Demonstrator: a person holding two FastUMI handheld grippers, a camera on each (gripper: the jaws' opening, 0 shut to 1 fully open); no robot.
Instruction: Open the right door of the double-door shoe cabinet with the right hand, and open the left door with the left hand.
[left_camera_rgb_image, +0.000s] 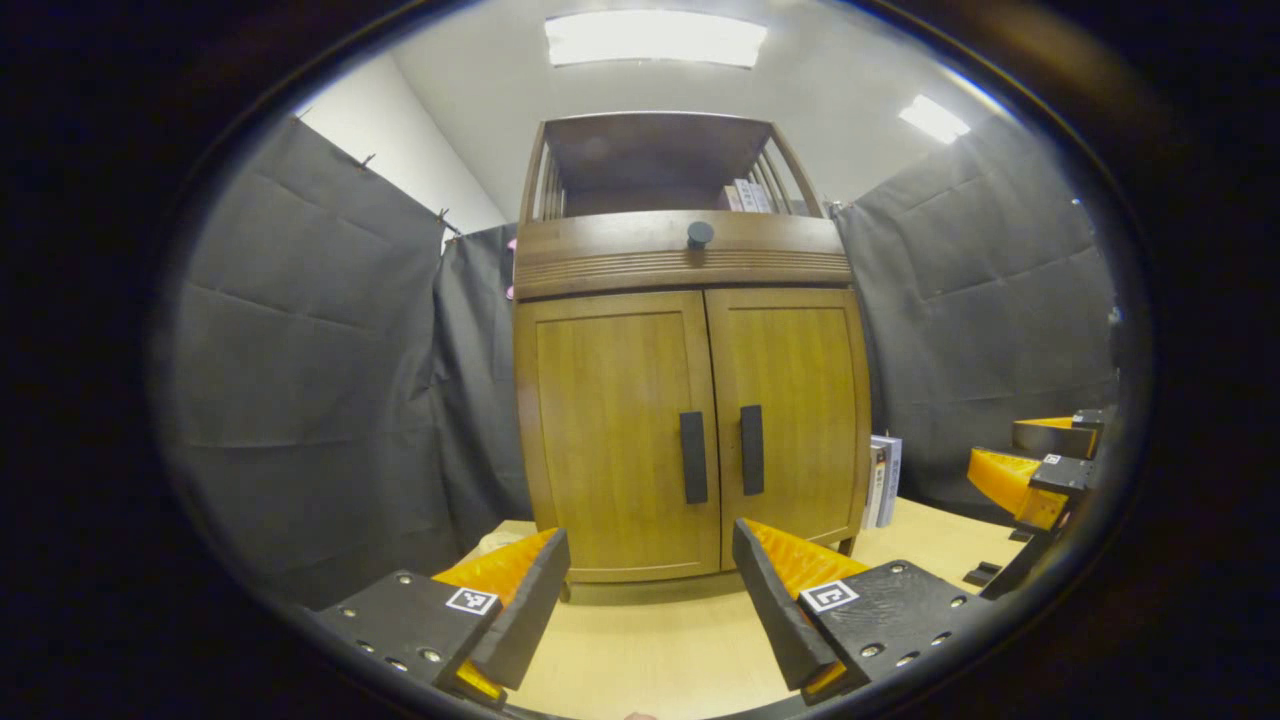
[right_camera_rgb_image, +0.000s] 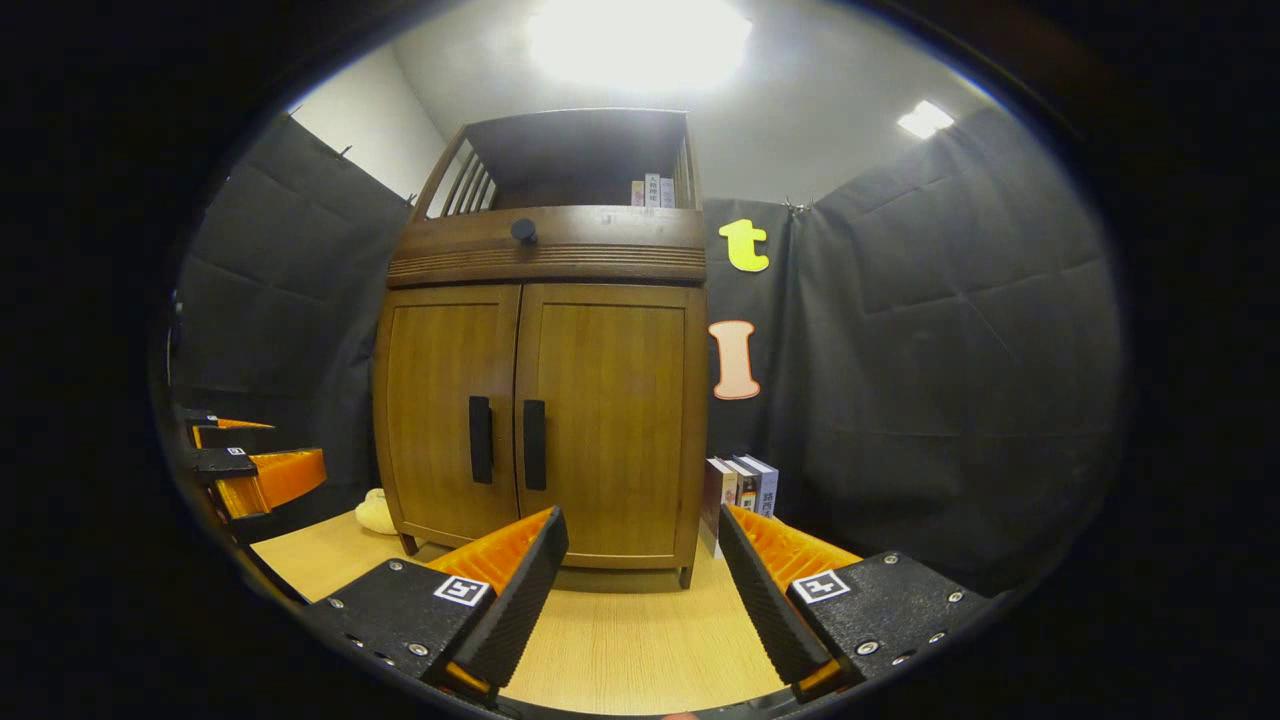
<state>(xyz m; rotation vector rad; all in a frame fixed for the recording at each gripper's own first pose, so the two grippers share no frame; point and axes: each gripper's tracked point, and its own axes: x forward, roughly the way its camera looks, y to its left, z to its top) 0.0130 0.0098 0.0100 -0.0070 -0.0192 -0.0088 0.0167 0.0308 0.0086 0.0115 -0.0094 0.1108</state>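
Two doors, both closed, face the grippers: the left door (left_camera_rgb_image: 612, 435) and the right door (left_camera_rgb_image: 790, 415) of the shoe cabinet (left_camera_rgb_image: 690, 260), which stands on the pale table (left_camera_rgb_image: 640, 650) at about twelve o'clock in both views. Two dark vertical handles sit just beside each other at the centre seam, the left handle (left_camera_rgb_image: 693, 457) and the right handle (left_camera_rgb_image: 752, 450). One round knob (left_camera_rgb_image: 700, 234) sits on the band above the doors, and a few books (right_camera_rgb_image: 742, 485) stand at the cabinet's right side, at about three o'clock from it. The left gripper (left_camera_rgb_image: 650, 590) has its fingers spread wide with nothing between them; the right gripper (right_camera_rgb_image: 642, 585) is likewise spread and empty, and it shows again at three o'clock in the left gripper view. Both are well apart from the cabinet, so the task appears to be at its approach stage, no door yet opened. The next move likely calls for the right gripper to advance toward its handle at eleven o'clock, straddle it, and close before pulling outward.
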